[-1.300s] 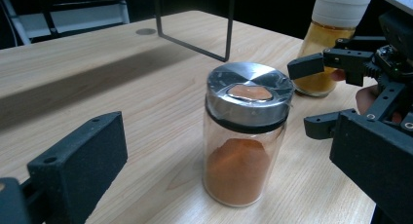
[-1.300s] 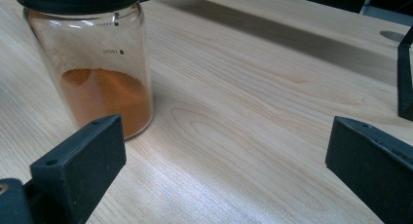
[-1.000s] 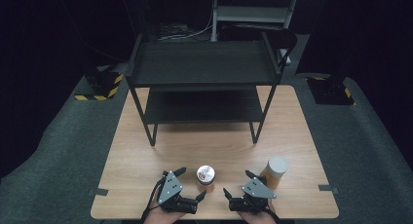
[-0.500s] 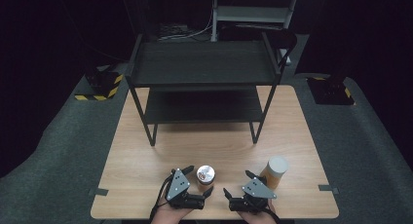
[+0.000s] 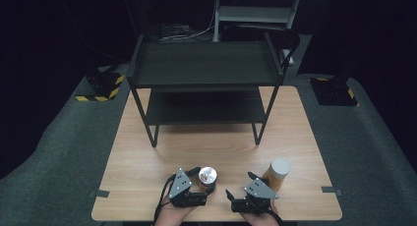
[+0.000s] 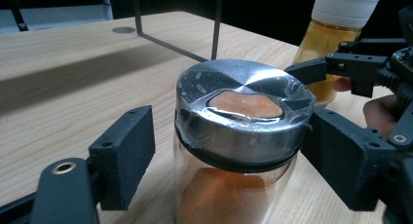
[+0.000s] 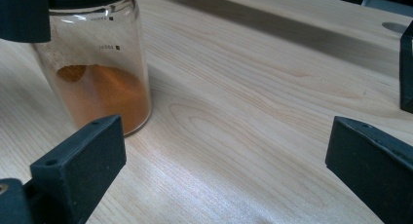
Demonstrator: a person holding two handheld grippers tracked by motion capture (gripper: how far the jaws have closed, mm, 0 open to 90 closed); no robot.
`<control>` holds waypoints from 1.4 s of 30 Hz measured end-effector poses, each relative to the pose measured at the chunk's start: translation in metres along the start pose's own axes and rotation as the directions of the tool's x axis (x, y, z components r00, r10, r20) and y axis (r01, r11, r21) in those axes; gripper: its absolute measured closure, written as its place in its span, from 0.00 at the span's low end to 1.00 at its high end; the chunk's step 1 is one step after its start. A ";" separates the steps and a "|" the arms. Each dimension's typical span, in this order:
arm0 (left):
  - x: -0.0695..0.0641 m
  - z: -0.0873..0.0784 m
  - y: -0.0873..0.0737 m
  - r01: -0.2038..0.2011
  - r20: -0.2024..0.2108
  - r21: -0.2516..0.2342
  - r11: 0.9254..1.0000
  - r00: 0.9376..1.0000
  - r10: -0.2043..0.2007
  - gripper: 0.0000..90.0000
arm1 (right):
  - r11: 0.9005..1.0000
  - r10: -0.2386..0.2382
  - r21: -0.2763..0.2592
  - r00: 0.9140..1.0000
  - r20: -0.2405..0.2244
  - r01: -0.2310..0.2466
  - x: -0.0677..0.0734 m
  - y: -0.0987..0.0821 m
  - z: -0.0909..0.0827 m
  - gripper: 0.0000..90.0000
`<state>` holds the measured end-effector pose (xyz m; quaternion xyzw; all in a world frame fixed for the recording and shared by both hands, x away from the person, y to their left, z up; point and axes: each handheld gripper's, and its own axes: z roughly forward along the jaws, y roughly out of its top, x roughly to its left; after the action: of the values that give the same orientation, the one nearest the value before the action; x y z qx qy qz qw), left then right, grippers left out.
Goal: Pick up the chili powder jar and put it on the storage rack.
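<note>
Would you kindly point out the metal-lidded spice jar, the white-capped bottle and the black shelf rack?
metal-lidded spice jar [image 6: 241,104], left gripper view, on its lid.
white-capped bottle [image 5: 279,167], high view, on its cap.
black shelf rack [image 5: 206,64], high view, on its top shelf.

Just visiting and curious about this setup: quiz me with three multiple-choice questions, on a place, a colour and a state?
1. Where is the white-capped bottle? A on the shelf; B on the table; C on the floor.
2. What colour is the powder in the silver-lidded jar? A green; B orange; C white.
3. The right gripper has its fingers: A open, empty; B shut on the jar; C shut on the bottle.
B: it stands on the wood beside the right gripper. B: orange shows through the glass. A: bare table lies between them.
</note>
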<state>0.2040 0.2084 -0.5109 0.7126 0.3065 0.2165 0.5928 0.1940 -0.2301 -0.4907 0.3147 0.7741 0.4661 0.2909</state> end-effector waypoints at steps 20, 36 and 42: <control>-0.003 0.002 -0.006 -0.029 -0.004 -0.049 0.998 1.000 0.029 0.37 | 1.000 0.008 0.013 1.000 -0.008 -0.008 -0.002 0.002 0.000 0.01; -0.003 -0.013 -0.002 -0.023 -0.035 -0.102 0.994 0.999 0.020 0.38 | 1.000 0.010 0.012 1.000 -0.014 -0.010 -0.003 0.002 0.000 0.00; -0.001 -0.028 0.011 -0.032 -0.059 -0.109 0.994 0.998 0.025 0.38 | 1.000 0.009 0.013 1.000 -0.012 -0.008 -0.003 0.002 0.000 0.01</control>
<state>0.1863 0.2265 -0.4945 0.6768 0.3008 0.2619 0.6188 0.1957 -0.2317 -0.4887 0.3169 0.7775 0.4642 0.2821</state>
